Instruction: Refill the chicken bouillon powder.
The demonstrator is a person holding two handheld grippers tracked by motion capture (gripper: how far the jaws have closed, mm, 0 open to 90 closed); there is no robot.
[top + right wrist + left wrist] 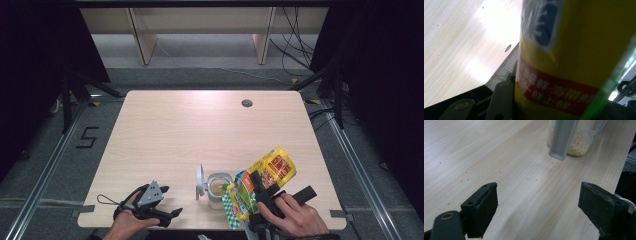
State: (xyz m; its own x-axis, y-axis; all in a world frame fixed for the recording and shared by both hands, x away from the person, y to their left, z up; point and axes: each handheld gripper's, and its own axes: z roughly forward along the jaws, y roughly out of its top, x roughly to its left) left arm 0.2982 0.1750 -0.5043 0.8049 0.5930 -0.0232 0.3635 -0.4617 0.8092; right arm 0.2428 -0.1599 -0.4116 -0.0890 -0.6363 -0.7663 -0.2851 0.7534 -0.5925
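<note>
- The snack bag, yellow with green edging, is held tilted above the near right part of the desk, its lower end over the mouth of a clear jar.
- It looks light, soft and crinkly, probably slick film; I judge it will sag and shift as its contents run out, so a hold across the middle of its body, away from the opening, suits best.
- The right claw is clamped on that bag, the jaws pressed against its sides.
- The jar stands just left of the bag, partly filled with pale grains, its hinged lid standing open at its left side. It seems rigid but easy to tip.
- The left claw rests low near the desk's front left, jaws spread wide with nothing between them, aimed toward the jar.
</note>
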